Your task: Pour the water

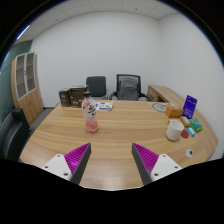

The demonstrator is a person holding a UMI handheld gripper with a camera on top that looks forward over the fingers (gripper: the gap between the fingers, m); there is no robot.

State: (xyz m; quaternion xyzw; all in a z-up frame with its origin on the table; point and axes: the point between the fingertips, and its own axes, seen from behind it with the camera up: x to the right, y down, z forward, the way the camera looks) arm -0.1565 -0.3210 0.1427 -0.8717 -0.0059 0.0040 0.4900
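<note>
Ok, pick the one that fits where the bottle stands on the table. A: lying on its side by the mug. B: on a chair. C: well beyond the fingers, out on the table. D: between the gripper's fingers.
C: the bottle stands upright on the table, far ahead of the open gripper, with nothing between its fingers.

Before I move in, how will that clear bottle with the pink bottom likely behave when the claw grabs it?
The bottle stands tall and narrow, alone on the table, so a high push would probably tip it. It looks like clear plastic, likely smooth and a bit slippery. The claw is open, well short of it.
</note>
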